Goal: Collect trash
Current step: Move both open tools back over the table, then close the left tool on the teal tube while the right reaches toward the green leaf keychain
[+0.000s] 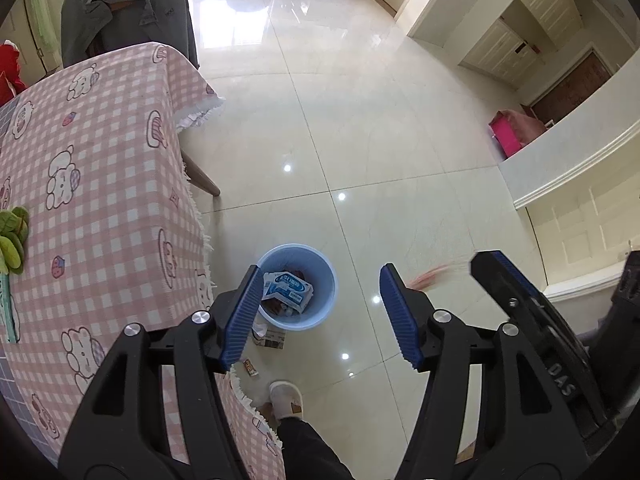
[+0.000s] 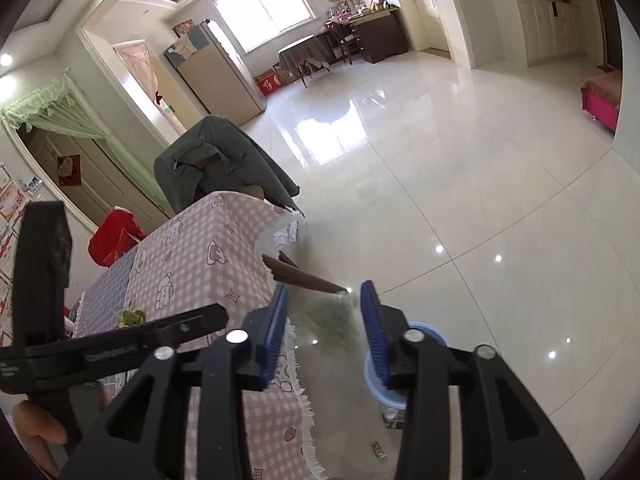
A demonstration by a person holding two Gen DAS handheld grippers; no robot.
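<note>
The left gripper (image 1: pixel 320 312) hangs above the tiled floor (image 1: pixel 360 140) with its blue pads (image 1: pixel 244 312) spread wide apart and nothing between them. Below it, on the floor just beside the table's fringed edge, stands a light blue trash bin (image 1: pixel 324 280); a white and blue wrapper (image 1: pixel 290 288) lies inside it on top of other rubbish. At the near foot of the bin a crumpled printed paper (image 1: pixel 272 338) lies on the floor touching the bin's base, and a little nearer the camera a small candy wrapper (image 1: pixel 250 367) lies apart from it. A slippered foot (image 1: pixel 286 400) stands close by.

The right gripper (image 2: pixel 324 332) is also apart, with a blurred greenish, see-through thing (image 2: pixel 328 324) in the gap between its pads; whether it is touching the pads cannot be told. In this view the bin (image 2: pixel 424 330) is partly hidden behind the right finger, with the small wrapper (image 2: pixel 379 450) on the floor nearer the camera.

The table (image 1: pixel 112 168) wears a pink checked cloth with cartoon figures. A green leafy ornament (image 1: pixel 12 236) sits at its left edge. A chair draped with a grey jacket (image 1: pixel 128 8) stands at the far end of the table. A pink feathery thing (image 1: pixel 432 274) lies blurred on the floor beside the right gripper's finger
</note>
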